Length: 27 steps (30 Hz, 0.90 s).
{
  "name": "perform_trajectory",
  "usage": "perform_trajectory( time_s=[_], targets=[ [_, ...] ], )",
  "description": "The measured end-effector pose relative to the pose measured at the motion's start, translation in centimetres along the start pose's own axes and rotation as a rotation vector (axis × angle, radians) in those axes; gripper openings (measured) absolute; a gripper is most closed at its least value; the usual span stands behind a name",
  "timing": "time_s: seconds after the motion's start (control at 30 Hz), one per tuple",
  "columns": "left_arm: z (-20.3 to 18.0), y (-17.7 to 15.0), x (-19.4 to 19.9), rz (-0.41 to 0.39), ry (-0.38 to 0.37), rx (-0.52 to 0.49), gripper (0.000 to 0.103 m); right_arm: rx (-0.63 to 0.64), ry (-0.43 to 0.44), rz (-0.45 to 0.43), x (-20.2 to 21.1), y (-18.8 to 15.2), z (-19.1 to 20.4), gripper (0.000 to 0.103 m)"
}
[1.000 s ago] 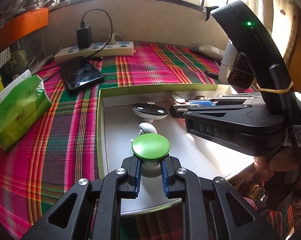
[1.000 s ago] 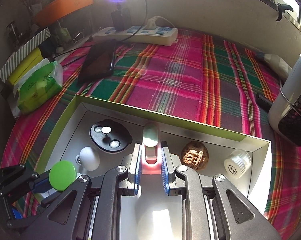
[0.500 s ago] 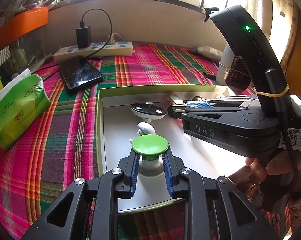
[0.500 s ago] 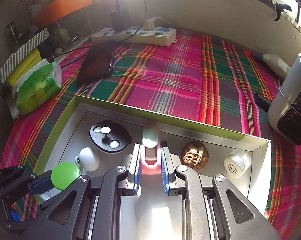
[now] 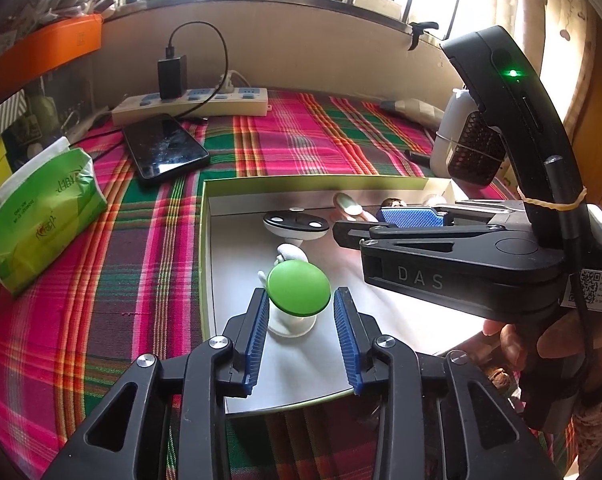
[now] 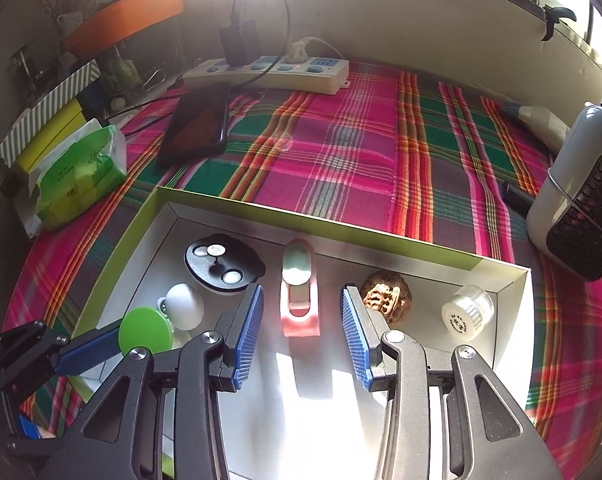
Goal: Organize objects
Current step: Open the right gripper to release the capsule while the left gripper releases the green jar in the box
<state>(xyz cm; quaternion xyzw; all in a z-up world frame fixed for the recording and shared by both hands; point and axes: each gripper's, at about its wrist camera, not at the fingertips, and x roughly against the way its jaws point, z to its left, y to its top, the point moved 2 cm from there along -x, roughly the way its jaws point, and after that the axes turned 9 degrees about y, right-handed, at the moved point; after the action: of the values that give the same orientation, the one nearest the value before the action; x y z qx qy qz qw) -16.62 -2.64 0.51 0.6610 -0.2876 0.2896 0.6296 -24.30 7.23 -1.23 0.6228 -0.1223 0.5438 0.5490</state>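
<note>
Both grippers stand over the open box (image 6: 381, 236), which lies on the plaid-covered tabletop (image 6: 361, 140).

Left gripper (image 5: 301, 312): fingers spread wide, apart from the green-capped white piece (image 5: 299, 288), which stands upright on the box floor at the near left. No contact is visible on either side.

Right gripper (image 6: 301, 320): fingers likewise wide, flanking the pink holder (image 6: 299, 292) with the pale oval top, which lies flat mid-box. Gaps show on both sides.

Other contents: black disc (image 6: 221, 262) far left, white ball-shaped piece (image 6: 185, 306) beside the green cap, walnut (image 6: 387, 298) just right of the right finger, white ribbed cap (image 6: 467, 314) further right.

Judgement: the placing step looks complete for both items; each hand has let go. Next move calls for drawing both grippers straight back and up. The right finger sits close to the walnut, so avoid any sideways sweep.
</note>
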Motion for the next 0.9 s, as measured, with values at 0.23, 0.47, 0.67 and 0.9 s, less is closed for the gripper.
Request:
perform_trajectory(
  time_s=[0.23,0.47,0.67,0.9],
  targets=[
    [0.0,-0.2,0.8,-0.011,-0.003,0.006,0.035,-0.025,0.01,-0.02,1.1,-0.5,0.0,0.043],
    [0.0,-0.6,1.9,-0.028,-0.016,0.009,0.035,-0.049,0.014,-0.048,2.5,-1.2,0.1,0.043],
    [0.0,-1.2,3.1,-0.044,-0.012,0.007,0.035,-0.054,0.007,-0.066,3.7,-2.1,0.5,0.043],
    [0.1,-2.2,4.5,-0.051,-0.006,0.006,0.035,-0.066,0.004,-0.09,5.1,-3.4,1.0,0.043]
  ],
)
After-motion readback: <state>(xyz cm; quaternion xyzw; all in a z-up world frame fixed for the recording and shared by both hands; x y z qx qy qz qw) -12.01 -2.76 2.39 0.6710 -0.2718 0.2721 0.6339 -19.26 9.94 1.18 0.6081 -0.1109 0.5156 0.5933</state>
